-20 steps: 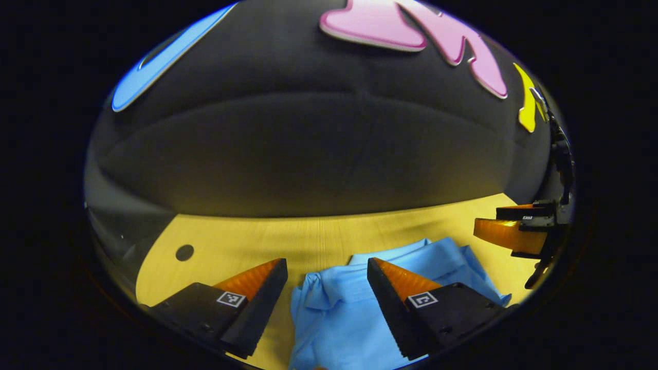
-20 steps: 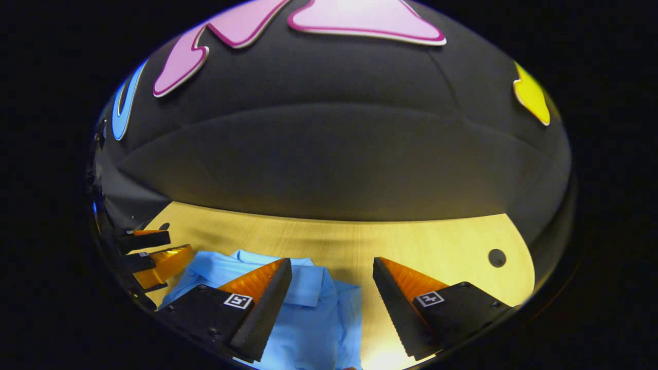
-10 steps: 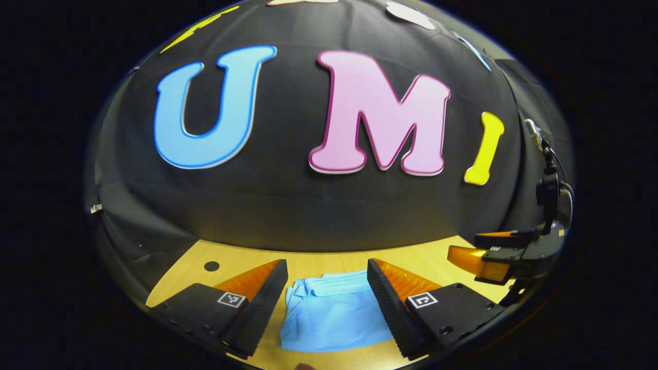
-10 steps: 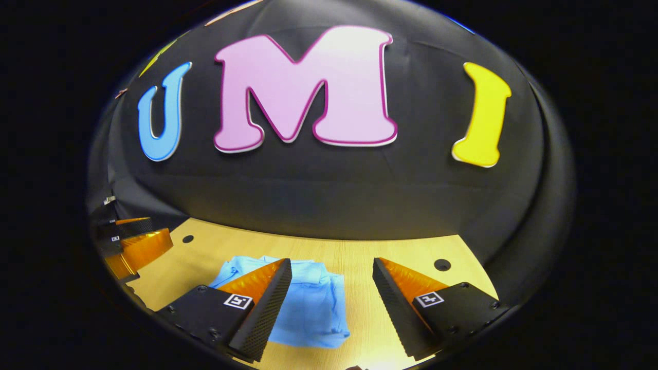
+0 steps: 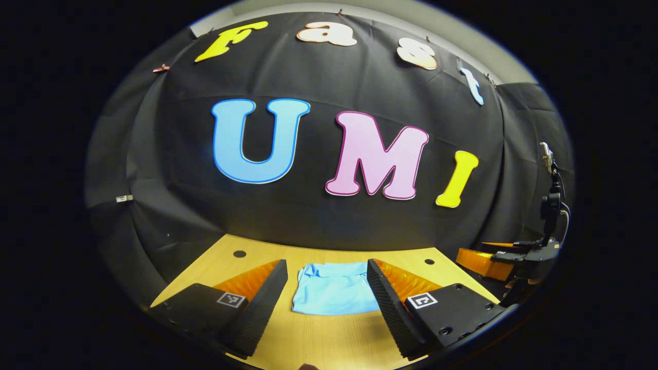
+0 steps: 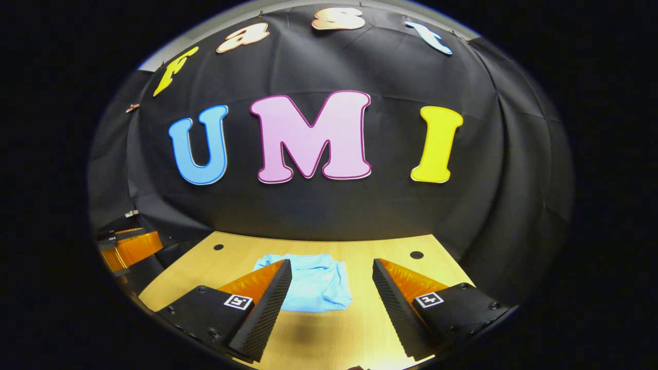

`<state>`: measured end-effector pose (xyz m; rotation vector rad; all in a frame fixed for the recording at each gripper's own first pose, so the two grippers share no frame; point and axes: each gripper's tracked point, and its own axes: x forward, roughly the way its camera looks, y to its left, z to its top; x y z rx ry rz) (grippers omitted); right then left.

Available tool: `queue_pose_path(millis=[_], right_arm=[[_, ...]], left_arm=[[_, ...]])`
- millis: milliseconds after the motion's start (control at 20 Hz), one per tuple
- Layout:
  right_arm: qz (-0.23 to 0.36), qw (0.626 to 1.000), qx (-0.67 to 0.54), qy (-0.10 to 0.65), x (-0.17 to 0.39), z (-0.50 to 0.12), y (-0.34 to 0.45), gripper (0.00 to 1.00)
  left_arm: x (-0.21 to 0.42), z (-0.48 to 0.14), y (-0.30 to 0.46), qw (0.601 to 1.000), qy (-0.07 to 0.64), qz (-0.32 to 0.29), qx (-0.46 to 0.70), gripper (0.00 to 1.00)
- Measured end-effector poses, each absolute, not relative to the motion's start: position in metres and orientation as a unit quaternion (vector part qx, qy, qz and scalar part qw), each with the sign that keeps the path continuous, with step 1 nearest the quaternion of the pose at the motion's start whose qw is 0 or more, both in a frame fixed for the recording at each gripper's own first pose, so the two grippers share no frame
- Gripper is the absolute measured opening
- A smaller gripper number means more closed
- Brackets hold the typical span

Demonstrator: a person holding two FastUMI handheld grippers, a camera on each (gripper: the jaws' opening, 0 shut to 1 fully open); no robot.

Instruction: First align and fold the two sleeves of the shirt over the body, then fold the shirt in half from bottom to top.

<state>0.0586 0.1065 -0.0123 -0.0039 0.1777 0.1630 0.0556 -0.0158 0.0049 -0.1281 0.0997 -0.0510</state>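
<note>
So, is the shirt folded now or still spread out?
Folded. The shirt lies on the table as a small compact rectangle, with no sleeves sticking out at its sides, and both tools are open and apart from it.

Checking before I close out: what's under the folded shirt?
The shirt lies folded on the bare wooden table, clear of both open grippers. Its lower layers and tucked sleeves are covered, so I can't check them.
</note>
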Motion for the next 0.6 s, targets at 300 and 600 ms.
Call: queue_pose_path(millis=[300,600], right_arm=[[0.082,0.992,-0.014,0.091,-0.044,-0.034,0.102,0.98],[0.076,0.99,-0.01,0.119,-0.109,-0.07,0.097,0.98]], left_arm=[[-0.059,-0.035,-0.027,0.996,0.06,-0.042,-0.048,0.98],[-0.128,-0.049,-0.046,0.996,0.045,-0.055,-0.049,0.98]])
